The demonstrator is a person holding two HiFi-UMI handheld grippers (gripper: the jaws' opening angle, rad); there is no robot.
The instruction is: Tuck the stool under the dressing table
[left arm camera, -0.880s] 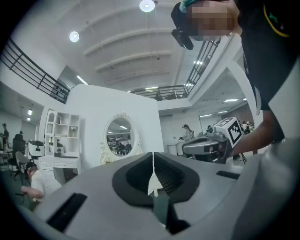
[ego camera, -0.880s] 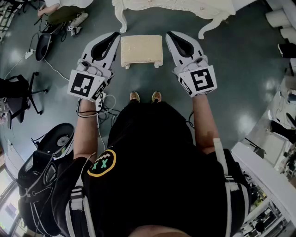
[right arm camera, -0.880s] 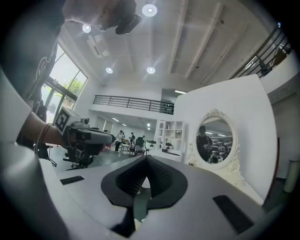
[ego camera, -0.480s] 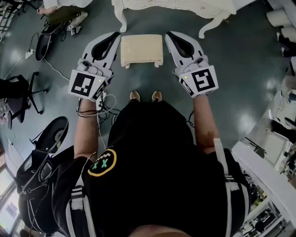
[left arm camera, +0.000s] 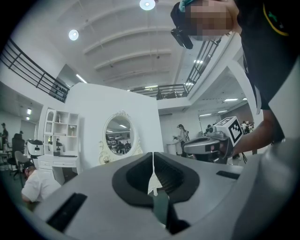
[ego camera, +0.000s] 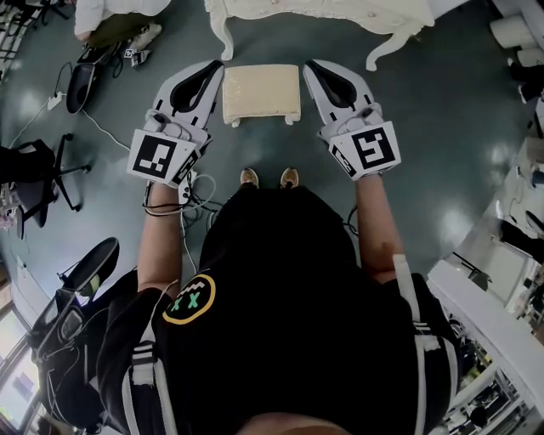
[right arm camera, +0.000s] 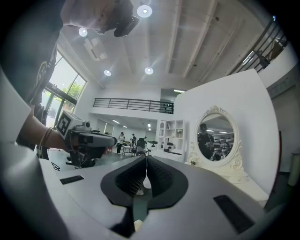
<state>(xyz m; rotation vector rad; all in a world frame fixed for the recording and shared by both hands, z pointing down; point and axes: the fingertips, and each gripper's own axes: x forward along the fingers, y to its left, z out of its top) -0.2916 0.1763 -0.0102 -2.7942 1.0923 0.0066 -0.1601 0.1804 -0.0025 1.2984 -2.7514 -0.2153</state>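
A cream cushioned stool stands on the grey floor just in front of the white dressing table, whose curved legs show at the top of the head view. My left gripper hangs shut beside the stool's left edge, and my right gripper hangs shut beside its right edge. Neither holds anything. In the left gripper view the shut left gripper points level at the table's oval mirror. From the right gripper view, the shut right gripper faces that mirror too.
Black office chairs and cables lie on the floor at the left. A crouching person is at the top left. A white shelf unit stands left of the mirror. White furniture edges run along the right.
Both grippers have stayed beside the stool, shut. The black chair at the lower left has shifted a little; the view has barely moved.
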